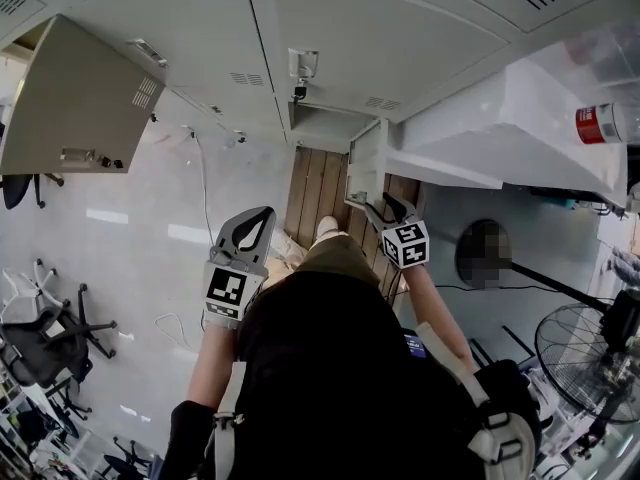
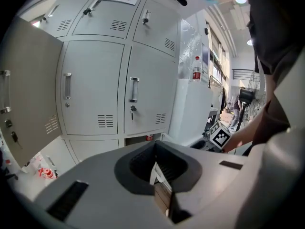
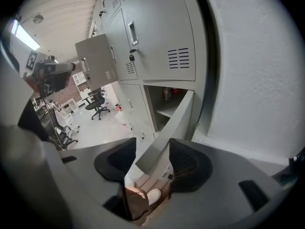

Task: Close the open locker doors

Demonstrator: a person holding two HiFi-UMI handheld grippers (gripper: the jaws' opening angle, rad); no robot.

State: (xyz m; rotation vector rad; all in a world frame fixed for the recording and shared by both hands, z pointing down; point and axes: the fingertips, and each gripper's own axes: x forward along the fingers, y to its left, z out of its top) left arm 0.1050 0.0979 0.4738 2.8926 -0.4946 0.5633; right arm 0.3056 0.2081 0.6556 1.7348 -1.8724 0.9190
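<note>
In the head view, the right gripper (image 1: 378, 206) reaches down to the free edge of the low locker door (image 1: 365, 163), which stands swung out from the bottom row. The left gripper (image 1: 250, 230) hangs beside it, well apart from any door. The upper locker door (image 1: 80, 98) at far left also stands wide open, so two doors seem left to close. In the left gripper view, the left gripper (image 2: 155, 144) has its jaws together with nothing between them, and it points toward the closed lockers. The upper locker door (image 2: 28, 89) fills the left edge, and its compartment is hidden behind it. In the bottom row a gap shows the open compartment (image 2: 138, 139), with a small red item (image 2: 149, 137) inside. In the right gripper view, the right gripper (image 3: 151, 149) has its jaws spread with the low locker door (image 3: 176, 123) running between them. The right pad lies close against the panel, but no clamping is evident. To do this step well, the person should probably push with one jaw near the free edge, follow the hinge arc, and withdraw the tips before the door meets the frame. The open compartment (image 3: 164, 113) holds a shelf (image 3: 171, 109) and a reddish object (image 3: 166, 92) too small to identify.
</note>
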